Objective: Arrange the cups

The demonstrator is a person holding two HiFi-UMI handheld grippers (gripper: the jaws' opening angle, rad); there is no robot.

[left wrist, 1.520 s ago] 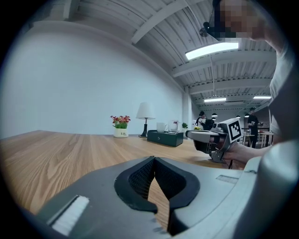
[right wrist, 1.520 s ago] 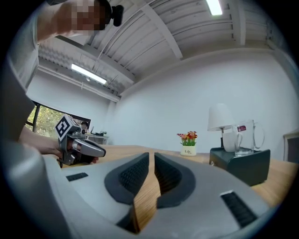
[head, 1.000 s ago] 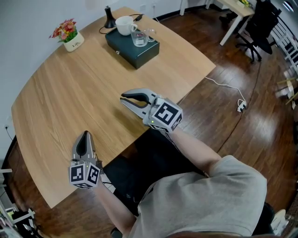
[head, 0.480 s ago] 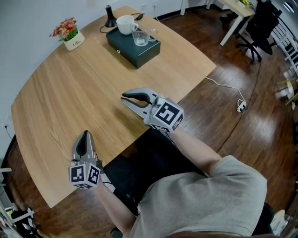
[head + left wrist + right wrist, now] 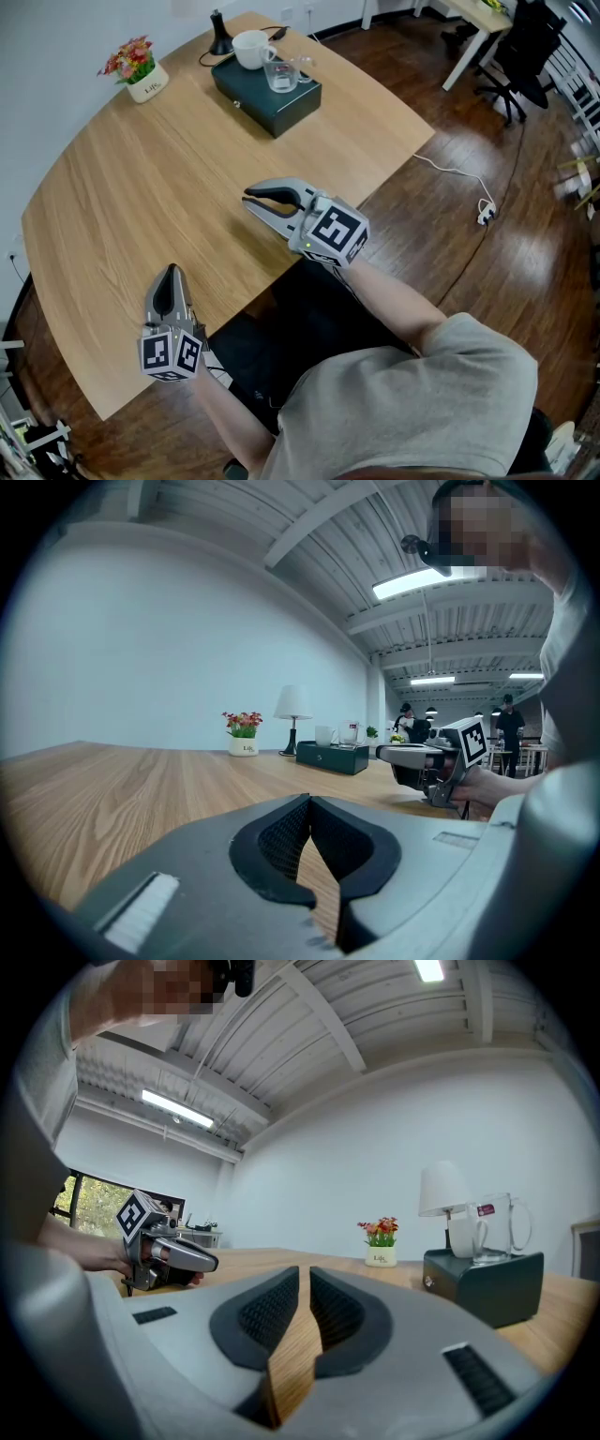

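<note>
A white cup [image 5: 251, 49] and a clear glass cup [image 5: 282, 75] stand on a dark green box [image 5: 272, 101] at the far end of the wooden table [image 5: 141, 187]. In the right gripper view the white cup [image 5: 464, 1237] and the glass cup [image 5: 497, 1227] stand at the right. My right gripper [image 5: 248, 201] hovers over the table's near edge, shut and empty, far from the cups. Near the front left edge, my left gripper [image 5: 172, 271] is also shut with nothing in it. Its own view shows the jaws [image 5: 307, 801] meeting at the tips.
A flower pot [image 5: 136, 70] stands at the far left and a lamp base [image 5: 220, 37] behind the box. To the right, on the dark wood floor, are a white cable [image 5: 459, 178], a desk leg [image 5: 469, 47] and an office chair [image 5: 520, 47].
</note>
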